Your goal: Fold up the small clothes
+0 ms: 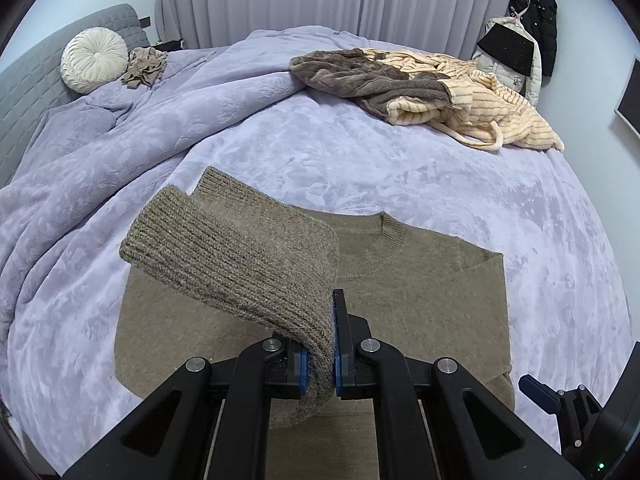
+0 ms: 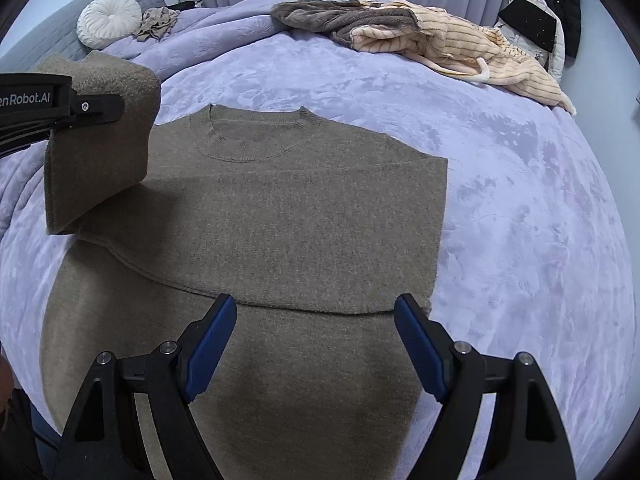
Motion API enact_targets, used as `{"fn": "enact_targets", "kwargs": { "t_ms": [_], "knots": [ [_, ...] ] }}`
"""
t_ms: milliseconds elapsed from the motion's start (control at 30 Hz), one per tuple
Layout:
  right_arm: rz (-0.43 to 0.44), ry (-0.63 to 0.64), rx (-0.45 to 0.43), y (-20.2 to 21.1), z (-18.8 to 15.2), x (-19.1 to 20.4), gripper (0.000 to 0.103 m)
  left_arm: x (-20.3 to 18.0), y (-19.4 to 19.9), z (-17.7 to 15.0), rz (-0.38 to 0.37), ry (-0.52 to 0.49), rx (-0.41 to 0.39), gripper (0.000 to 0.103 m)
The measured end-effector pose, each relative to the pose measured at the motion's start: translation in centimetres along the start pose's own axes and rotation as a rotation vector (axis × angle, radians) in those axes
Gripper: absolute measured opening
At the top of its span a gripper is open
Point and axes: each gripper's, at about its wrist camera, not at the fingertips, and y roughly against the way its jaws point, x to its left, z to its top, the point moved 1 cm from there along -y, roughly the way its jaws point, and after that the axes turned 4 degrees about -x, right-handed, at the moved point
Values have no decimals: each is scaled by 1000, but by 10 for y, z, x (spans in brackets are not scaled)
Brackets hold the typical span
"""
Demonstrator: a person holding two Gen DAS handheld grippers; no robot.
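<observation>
A taupe knit sweater (image 2: 300,208) lies flat on the lavender bed cover (image 2: 520,220), collar toward the far side. A folded layer crosses its chest and ends in an edge across the middle. My left gripper (image 1: 322,344) is shut on the sweater's sleeve (image 1: 240,256). It holds the ribbed cuff up over the sweater's left side. In the right wrist view the lifted sleeve (image 2: 104,148) hangs from the left gripper (image 2: 100,106) at the left edge. My right gripper (image 2: 315,308) stands open above the sweater's lower half, with nothing between its pads (image 2: 212,344).
A heap of brown and cream striped clothes (image 1: 420,84) lies at the bed's far right. A round white cushion (image 1: 94,65) and a small beige garment (image 1: 144,66) sit by the grey headboard (image 1: 24,92). Bunched duvet (image 1: 100,160) rises on the left. Coats (image 1: 536,20) hang at far right.
</observation>
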Motion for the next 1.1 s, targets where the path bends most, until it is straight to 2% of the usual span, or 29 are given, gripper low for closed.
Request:
{"fn": "enact_targets", "kwargs": {
  "t_ms": [233, 433, 667, 767, 800, 833, 900, 933, 967, 1100],
  "knots": [
    [-11, -43, -14, 3, -9, -28, 84, -44, -9, -10, -8, -80, 16, 10],
    [-16, -82, -6, -3, -18, -51, 84, -79, -34, -24, -10, -140, 58, 10],
    [-15, -131, 13, -11, -34, -71, 84, -106, -70, -50, -13, -193, 83, 10],
    [-15, -148, 21, -15, -41, -77, 84, -108, -81, -57, -52, -173, 99, 10],
    [-13, -152, 23, -15, -43, -78, 84, -108, -86, -59, -65, -163, 121, 13],
    [-10, -157, 24, -16, -45, -79, 84, -108, -92, -61, -85, -156, 149, 20],
    [-4, -163, 23, -17, -48, -81, 84, -107, -97, -65, -119, -140, 172, 67],
    [-2, -165, 22, -17, -49, -82, 84, -106, -96, -66, -119, -130, 160, 75],
    [2, -166, 20, -17, -50, -83, 84, -104, -93, -68, -120, -123, 144, 81],
    [23, -185, 15, -17, -53, -87, 84, -97, -84, -69, -197, -120, 177, 80]
  ]
}}
